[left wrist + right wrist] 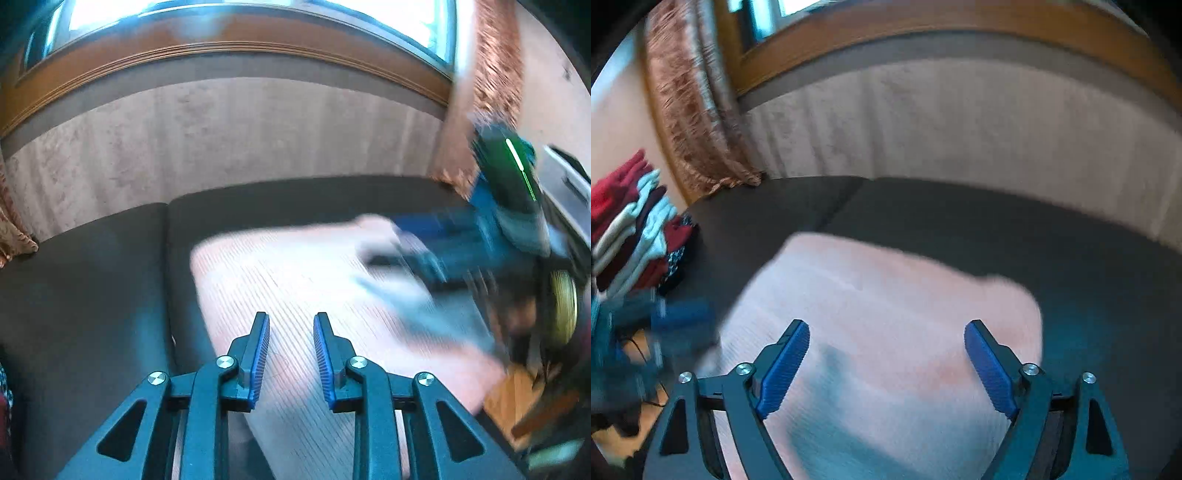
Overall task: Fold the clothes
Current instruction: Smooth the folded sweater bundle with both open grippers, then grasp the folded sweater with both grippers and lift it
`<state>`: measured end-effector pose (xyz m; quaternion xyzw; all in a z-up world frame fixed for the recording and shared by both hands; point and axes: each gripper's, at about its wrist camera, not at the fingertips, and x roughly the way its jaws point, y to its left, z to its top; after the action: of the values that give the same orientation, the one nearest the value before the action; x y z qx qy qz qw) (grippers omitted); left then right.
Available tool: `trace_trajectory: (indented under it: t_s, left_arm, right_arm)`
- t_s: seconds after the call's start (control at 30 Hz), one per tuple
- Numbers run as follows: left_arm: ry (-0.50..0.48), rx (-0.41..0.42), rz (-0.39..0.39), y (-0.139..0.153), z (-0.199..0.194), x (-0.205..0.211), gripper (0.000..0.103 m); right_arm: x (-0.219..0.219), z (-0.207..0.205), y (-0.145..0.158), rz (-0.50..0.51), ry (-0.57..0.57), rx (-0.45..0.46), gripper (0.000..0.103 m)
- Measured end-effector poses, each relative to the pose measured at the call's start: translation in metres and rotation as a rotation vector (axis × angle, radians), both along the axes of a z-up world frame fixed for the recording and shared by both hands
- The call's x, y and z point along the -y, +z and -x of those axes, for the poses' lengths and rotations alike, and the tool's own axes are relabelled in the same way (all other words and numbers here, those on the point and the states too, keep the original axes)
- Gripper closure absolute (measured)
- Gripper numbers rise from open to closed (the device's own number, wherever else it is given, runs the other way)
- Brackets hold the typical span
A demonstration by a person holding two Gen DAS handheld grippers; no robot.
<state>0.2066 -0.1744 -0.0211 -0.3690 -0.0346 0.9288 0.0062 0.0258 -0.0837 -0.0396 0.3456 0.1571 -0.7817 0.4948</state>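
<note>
The dark sofa seat [1071,240] carried the pale pink garment [886,295], apparently folded; the stack of clothes [631,218] stood far left; the right gripper [886,362] gaped wide, the left gripper [291,354] narrow, both empty; a careless snag risked undoing the fold.

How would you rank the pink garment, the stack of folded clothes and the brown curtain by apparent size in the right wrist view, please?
1. pink garment, largest by far, though nearest the camera.
2. brown curtain.
3. stack of folded clothes, partly cut off at the edge, so close to the curtain; that order is unsure.
</note>
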Motion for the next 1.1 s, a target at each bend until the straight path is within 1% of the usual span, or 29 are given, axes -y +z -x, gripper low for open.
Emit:
trace_trajectory:
  t_s: [0.07,0.13,0.17,0.2,0.23,0.27,0.3,0.33,0.43,0.47,0.57,0.67,0.73,0.77,0.8,0.87,0.9,0.93,1.0,1.03,1.1]
  left_arm:
    - [-0.001,0.042,0.001,-0.018,-0.009,-0.006,0.078]
    - [0.012,0.088,-0.001,-0.038,-0.014,-0.009,0.078]
    - [0.020,0.096,-0.002,-0.043,-0.017,-0.010,0.078]
    - [0.029,0.089,-0.004,-0.045,-0.019,-0.010,0.077]
    - [0.038,0.082,-0.006,-0.047,-0.022,-0.010,0.077]
    - [0.048,0.075,-0.008,-0.049,-0.024,-0.010,0.077]
    - [0.051,0.071,-0.010,-0.050,-0.025,-0.010,0.077]
    - [0.050,0.069,-0.011,-0.050,-0.024,-0.011,0.077]
    - [0.047,0.064,-0.018,-0.050,-0.022,-0.012,0.076]
    - [0.048,0.056,-0.026,-0.050,-0.022,-0.011,0.076]
    - [0.055,0.022,-0.054,-0.048,-0.027,-0.007,0.076]
    - [0.088,-0.011,-0.120,-0.034,-0.032,0.004,0.075]
    - [0.136,-0.045,-0.157,-0.020,-0.034,0.022,0.072]
    - [0.156,-0.058,-0.201,-0.017,-0.033,0.035,0.066]
    - [0.171,-0.062,-0.260,-0.016,-0.031,0.049,0.057]
    - [0.201,-0.071,-0.378,-0.015,-0.028,0.076,0.048]
    - [0.208,-0.065,-0.437,-0.016,-0.025,0.088,0.047]
    - [0.208,-0.053,-0.495,-0.022,-0.021,0.099,0.047]
    - [0.195,-0.045,-0.615,-0.032,-0.010,0.119,0.046]
    - [0.189,-0.042,-0.663,-0.039,-0.001,0.127,0.046]
    - [0.169,-0.025,-0.703,-0.052,0.011,0.130,0.044]
  right_arm:
    - [0.013,-0.002,0.003,-0.026,0.039,-0.035,0.012]
    - [0.027,0.005,-0.010,-0.065,0.047,-0.026,0.012]
    - [0.032,0.009,-0.020,-0.083,0.047,-0.016,0.011]
    - [0.032,0.011,-0.027,-0.077,0.038,0.004,0.009]
    - [0.032,0.014,-0.035,-0.072,0.030,0.023,0.003]
    - [0.032,0.016,-0.042,-0.067,0.022,0.042,0.000]
    - [0.032,0.019,-0.049,-0.061,0.014,0.061,0.000]
    - [0.032,0.021,-0.056,-0.057,0.006,0.079,0.000]
    - [0.032,0.022,-0.056,-0.050,0.008,0.077,0.000]
    - [0.042,0.020,-0.059,-0.048,0.007,0.077,0.000]
    - [0.042,0.020,-0.057,-0.044,0.006,0.077,0.000]
    - [0.041,0.021,-0.051,-0.019,0.007,0.090,0.000]
    - [0.028,0.026,-0.040,0.020,0.019,0.138,0.000]
    - [0.019,0.028,-0.034,0.045,0.020,0.163,0.000]
    - [0.008,0.032,-0.029,0.074,0.017,0.189,0.000]
    - [-0.018,0.041,-0.025,0.123,-0.002,0.253,0.000]
    - [-0.031,0.046,-0.027,0.134,-0.013,0.293,0.000]
    - [-0.056,0.053,-0.030,0.140,-0.028,0.336,0.000]
    - [-0.078,0.060,-0.042,0.141,-0.055,0.397,0.000]
    - [-0.088,0.062,-0.050,0.139,-0.069,0.428,0.000]
    - [-0.107,0.067,-0.066,0.134,-0.095,0.491,0.000]
